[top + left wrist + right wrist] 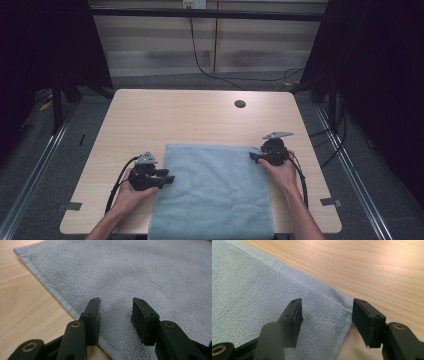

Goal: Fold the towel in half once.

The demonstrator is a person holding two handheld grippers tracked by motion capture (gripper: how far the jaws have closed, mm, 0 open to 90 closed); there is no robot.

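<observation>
A light blue-grey towel [212, 190] lies flat on the wooden table [200, 115], and its near end reaches the table's front edge. My left gripper [170, 178] is at the towel's left edge, about midway along it. In the left gripper view the open left gripper [116, 303] is low over the towel [150, 272] just inside the hem, with nothing pinched. My right gripper [252, 156] is at the towel's far right corner. Seen from the right gripper view, the open right gripper [327, 306] straddles that corner of the towel [249, 295], pads apart from the cloth.
Bare wood surrounds the towel on the left, right and far sides. A round cable hole [240, 104] sits near the table's far edge. Small grey tape marks [330, 202] lie at the front corners. Dark curtains and metal rails flank the table.
</observation>
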